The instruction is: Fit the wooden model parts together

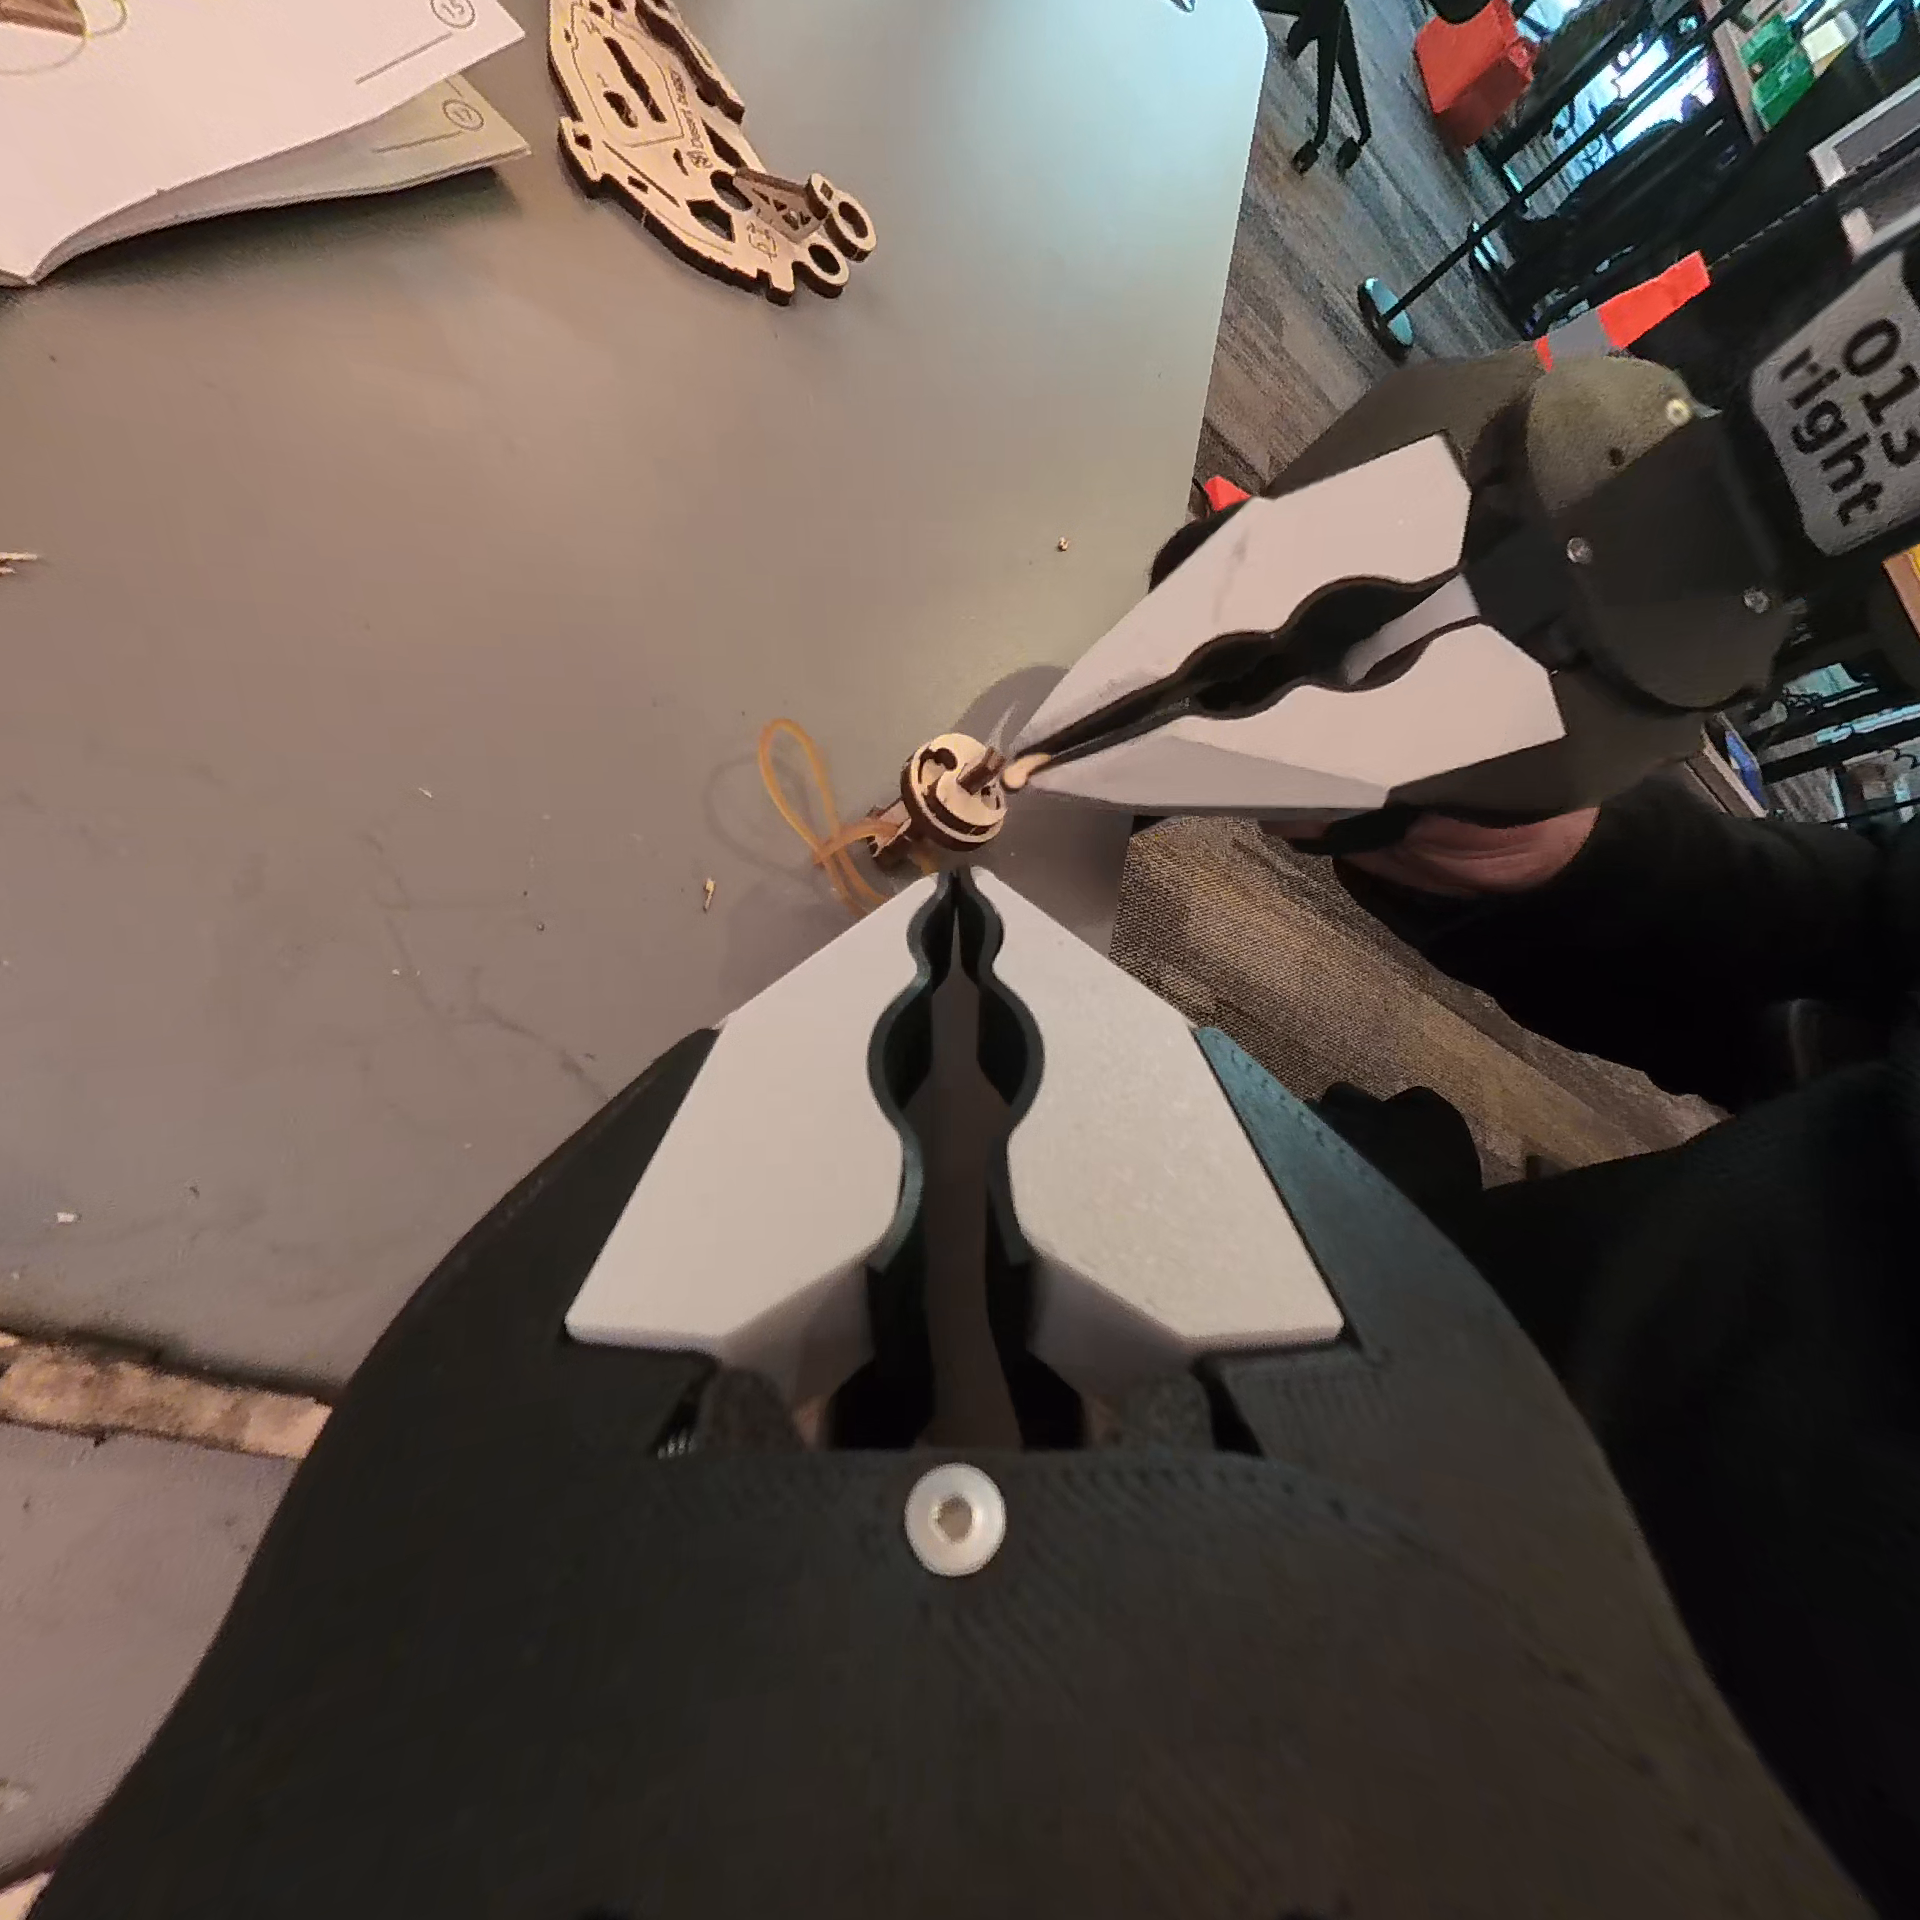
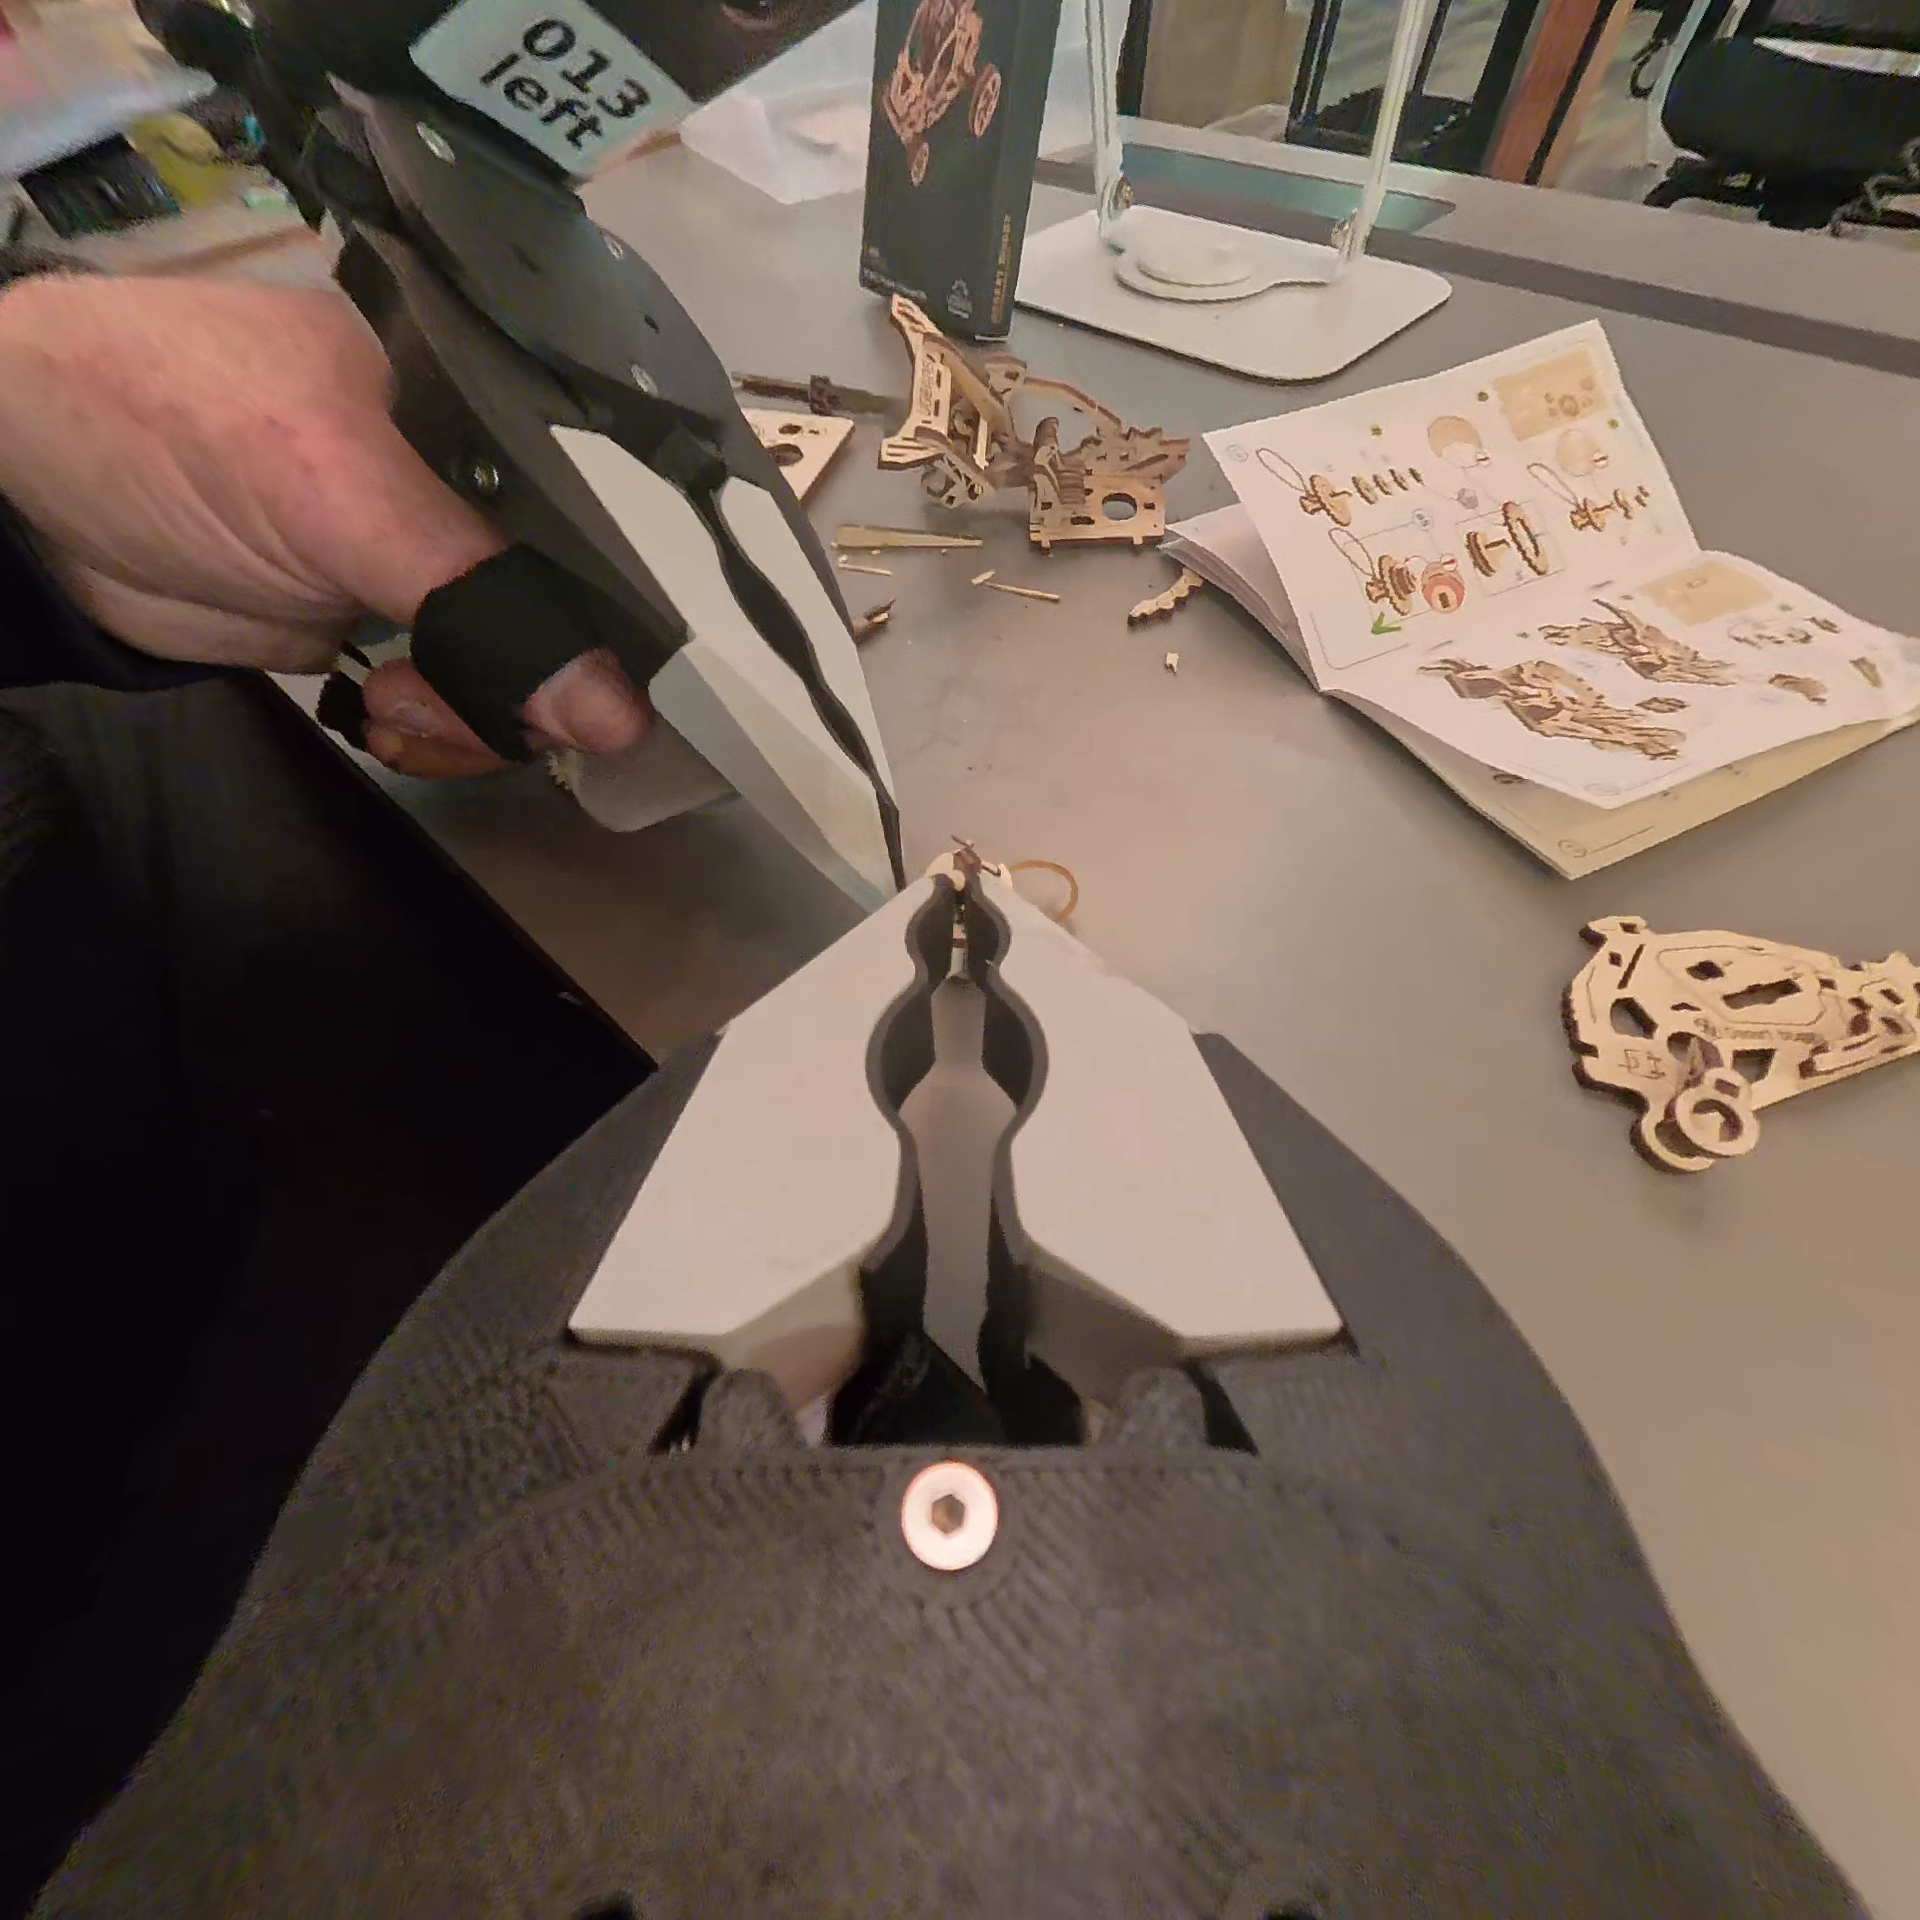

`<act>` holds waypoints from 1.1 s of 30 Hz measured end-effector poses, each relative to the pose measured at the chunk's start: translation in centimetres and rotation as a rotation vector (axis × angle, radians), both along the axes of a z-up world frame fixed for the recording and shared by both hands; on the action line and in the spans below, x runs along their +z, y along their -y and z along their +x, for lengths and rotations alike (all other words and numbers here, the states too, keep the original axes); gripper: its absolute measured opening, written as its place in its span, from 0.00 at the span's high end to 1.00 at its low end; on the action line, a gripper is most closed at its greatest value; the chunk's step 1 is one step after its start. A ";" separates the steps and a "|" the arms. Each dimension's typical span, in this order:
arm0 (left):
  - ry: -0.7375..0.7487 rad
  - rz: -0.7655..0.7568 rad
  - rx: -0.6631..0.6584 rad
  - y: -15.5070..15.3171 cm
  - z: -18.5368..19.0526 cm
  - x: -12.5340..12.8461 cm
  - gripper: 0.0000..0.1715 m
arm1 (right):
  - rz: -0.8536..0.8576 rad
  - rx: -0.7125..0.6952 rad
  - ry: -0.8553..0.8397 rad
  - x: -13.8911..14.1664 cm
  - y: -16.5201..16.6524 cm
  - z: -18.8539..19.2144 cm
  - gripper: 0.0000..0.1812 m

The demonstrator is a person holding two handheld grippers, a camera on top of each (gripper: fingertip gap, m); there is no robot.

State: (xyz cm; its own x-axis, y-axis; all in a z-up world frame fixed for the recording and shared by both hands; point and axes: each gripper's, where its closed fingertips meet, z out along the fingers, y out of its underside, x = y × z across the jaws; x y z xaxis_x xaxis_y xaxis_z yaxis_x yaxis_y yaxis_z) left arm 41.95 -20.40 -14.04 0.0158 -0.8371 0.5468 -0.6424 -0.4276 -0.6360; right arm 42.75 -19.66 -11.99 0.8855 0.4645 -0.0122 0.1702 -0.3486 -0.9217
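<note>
A: Over the grey surface (image 2: 1299,935), two handheld grippers meet tip to tip. How do they stand?

B: The left gripper (image 1: 961,878) points forward, fingers closed with nothing visibly between them, a hand (image 2: 208,488) on its handle. The right gripper (image 1: 1013,769) comes in from the right, fingers clamped on the small wooden wheel assembly (image 1: 951,800).

A: And the assembly?

B: Stacked pale discs on a dark axle, raised just above the surface's edge, a rubber band (image 1: 805,805) trailing from it.
</note>
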 end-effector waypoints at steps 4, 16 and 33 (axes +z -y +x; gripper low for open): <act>0.003 -0.002 -0.001 0.0 0.0 0.0 1.00 | -0.002 0.005 0.035 -0.1 0.0 -0.3 1.00; 0.003 -0.006 -0.005 0.2 0.1 -0.1 1.00 | -0.020 -0.011 0.078 -0.5 0.0 -0.1 1.00; 0.022 0.000 -0.010 0.0 -0.6 1.0 0.99 | -0.028 0.000 0.047 0.1 0.6 0.3 0.98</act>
